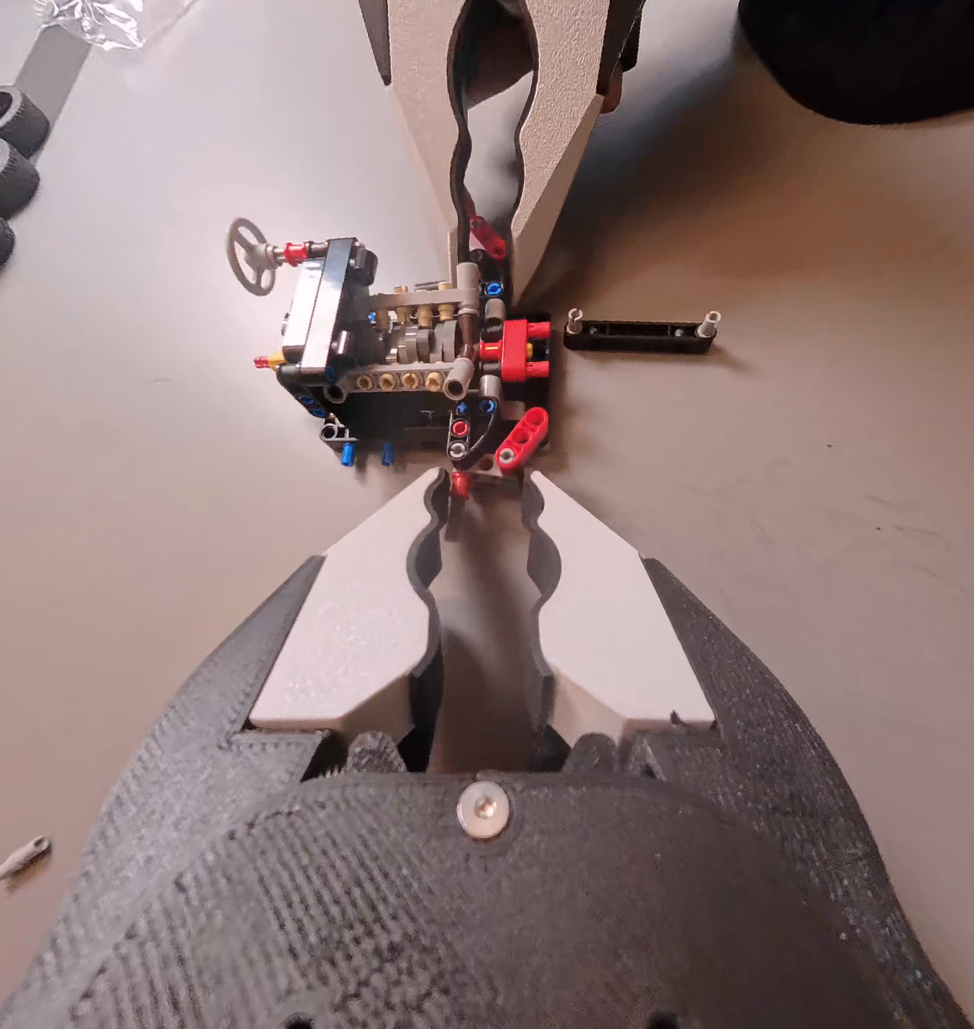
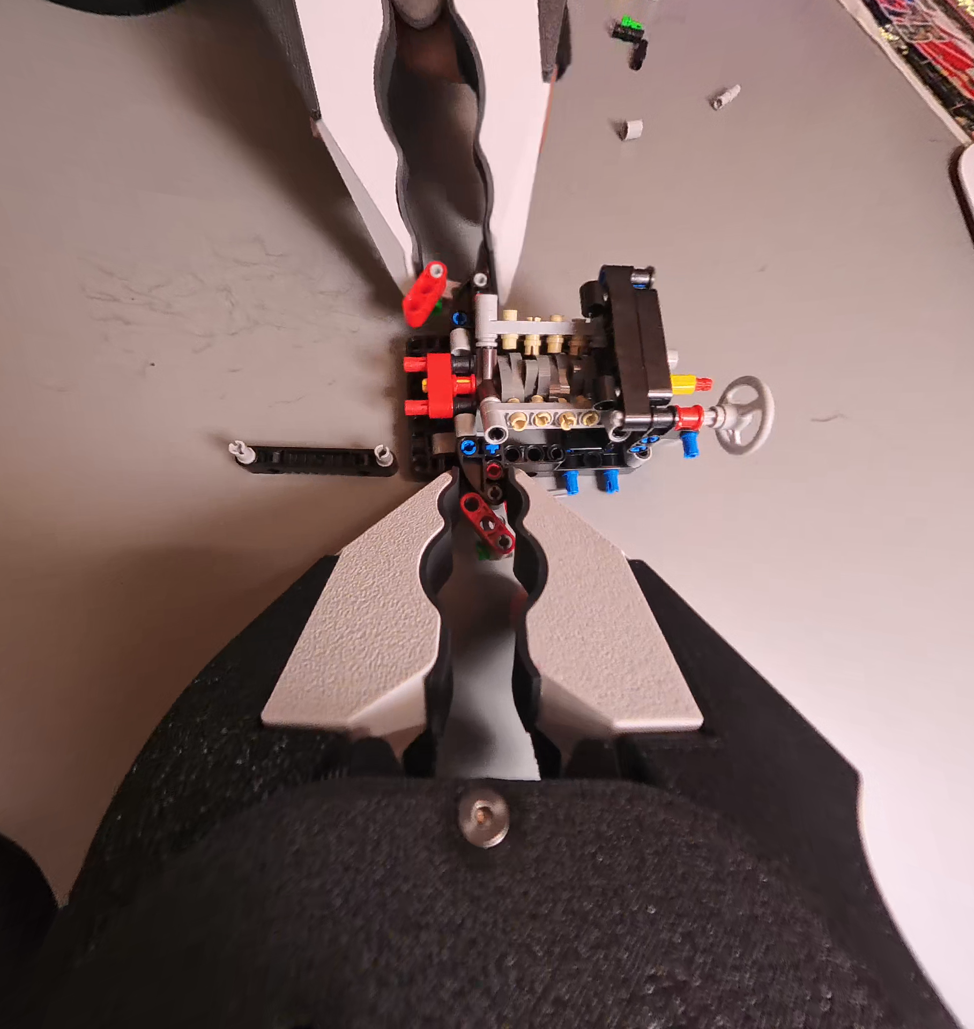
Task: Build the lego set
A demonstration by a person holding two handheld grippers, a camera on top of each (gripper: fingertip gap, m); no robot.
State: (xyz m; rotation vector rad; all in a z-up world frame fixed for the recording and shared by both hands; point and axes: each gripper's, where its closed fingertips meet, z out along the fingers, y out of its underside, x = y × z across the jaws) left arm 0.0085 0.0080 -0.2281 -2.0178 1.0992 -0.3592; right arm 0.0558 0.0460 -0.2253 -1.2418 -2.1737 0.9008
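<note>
The half-built lego model stands on the grey table: black frame, grey engine block with tan pins, red front block and a grey steering wheel. It also shows in the right wrist view. My left gripper is closed at its near end, around a red pin and a grey piece beside a red three-hole beam. My right gripper faces it from the opposite side. It is shut on the model's black curved arm with a dark red beam.
A loose black beam with two grey pins lies beside the model's red end. Black tyres and a clear bag lie far left. Small grey pieces, a black-green piece and a printed booklet lie beyond. One gripper's finger ends stand about 7 cm off the other's. From the left gripper's tips to the black-green piece is close to 20 cm.
</note>
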